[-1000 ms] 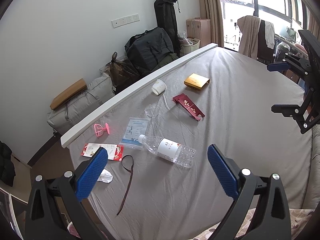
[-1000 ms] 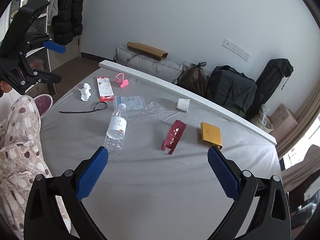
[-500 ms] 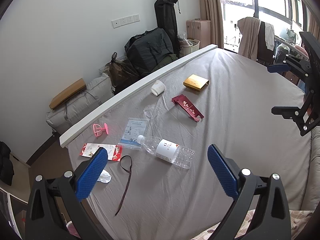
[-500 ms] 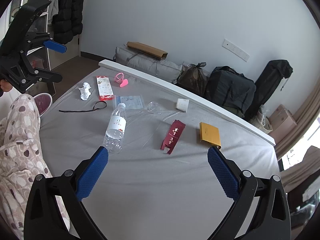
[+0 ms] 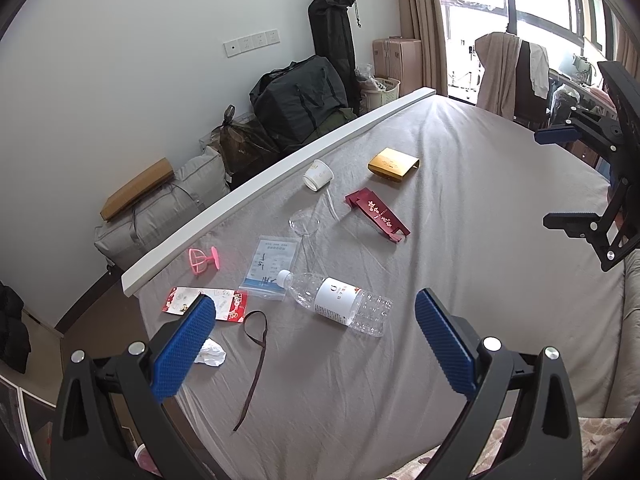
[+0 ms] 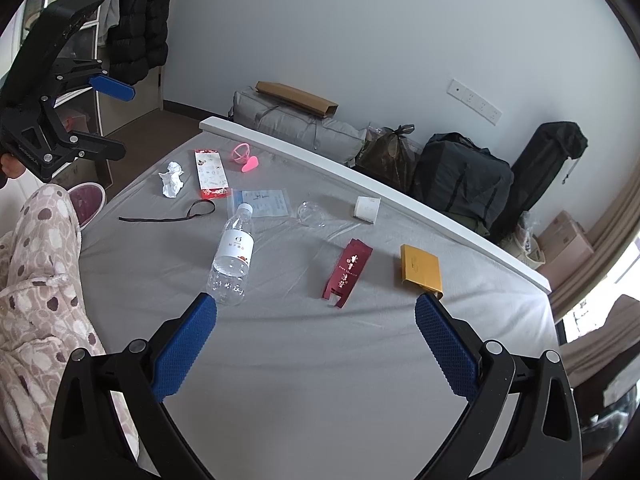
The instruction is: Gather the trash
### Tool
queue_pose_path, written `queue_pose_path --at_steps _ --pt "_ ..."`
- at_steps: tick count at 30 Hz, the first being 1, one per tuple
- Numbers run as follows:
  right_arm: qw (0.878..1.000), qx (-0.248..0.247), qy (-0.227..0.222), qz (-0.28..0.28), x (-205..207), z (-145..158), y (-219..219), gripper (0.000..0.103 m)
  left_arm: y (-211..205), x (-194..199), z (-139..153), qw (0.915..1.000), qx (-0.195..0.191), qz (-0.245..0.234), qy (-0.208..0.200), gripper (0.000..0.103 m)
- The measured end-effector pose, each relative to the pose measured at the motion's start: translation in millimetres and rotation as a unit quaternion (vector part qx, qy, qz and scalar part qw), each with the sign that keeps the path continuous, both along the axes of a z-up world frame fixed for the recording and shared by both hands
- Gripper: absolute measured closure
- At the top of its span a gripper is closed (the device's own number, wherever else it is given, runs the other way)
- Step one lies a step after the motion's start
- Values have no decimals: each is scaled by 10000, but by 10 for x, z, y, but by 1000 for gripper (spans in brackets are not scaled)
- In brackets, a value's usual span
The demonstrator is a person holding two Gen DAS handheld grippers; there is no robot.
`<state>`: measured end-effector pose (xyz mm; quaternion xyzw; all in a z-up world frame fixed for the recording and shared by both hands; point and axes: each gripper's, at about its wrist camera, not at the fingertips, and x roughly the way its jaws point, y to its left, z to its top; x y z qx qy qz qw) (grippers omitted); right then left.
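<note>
Trash lies scattered on a grey bed (image 5: 460, 248). A clear plastic bottle (image 5: 336, 303) (image 6: 234, 258) lies on its side. Around it are a dark red carton (image 5: 378, 215) (image 6: 347, 272), a gold box (image 5: 393, 164) (image 6: 420, 269), a paper cup (image 5: 318, 175) (image 6: 367, 209), a clear lid (image 5: 304, 223), a zip bag (image 5: 271, 268), a red-white packet (image 5: 218, 303), a crumpled tissue (image 5: 210, 354) (image 6: 172, 179), a brown strap (image 5: 254, 360) and a pink plastic piece (image 5: 203, 260). My left gripper (image 5: 312, 346) is open and empty above the near edge. My right gripper (image 6: 316, 344) is open and empty, held above the bed.
A white bed board (image 5: 280, 184) runs along the far edge. Bags and luggage (image 5: 300, 100) stand against the wall behind it. A person's leg in patterned pyjamas (image 6: 36, 264) is at the bed's left side in the right wrist view.
Both views have shifted slightly; the trash sits a little further from both grippers. Nothing was taken hold of.
</note>
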<state>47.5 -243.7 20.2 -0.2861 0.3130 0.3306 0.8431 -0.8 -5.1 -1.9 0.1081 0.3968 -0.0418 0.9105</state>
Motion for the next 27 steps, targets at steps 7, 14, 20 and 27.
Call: queue_pose_path --at_steps 7,14,20,27 --pt "10000 -2 7 7 -2 -5 9 6 6 -4 5 10000 22 -18 -9 5" --pt "10000 2 13 3 0 -10 11 6 6 0 11 10000 5 -17 4 5" --pt "10000 2 28 19 -1 -24 12 6 5 -6 -1 10000 25 -18 21 5" --pt "10000 -7 14 6 -6 -28 17 6 2 -7 -14 10000 18 21 4 5"
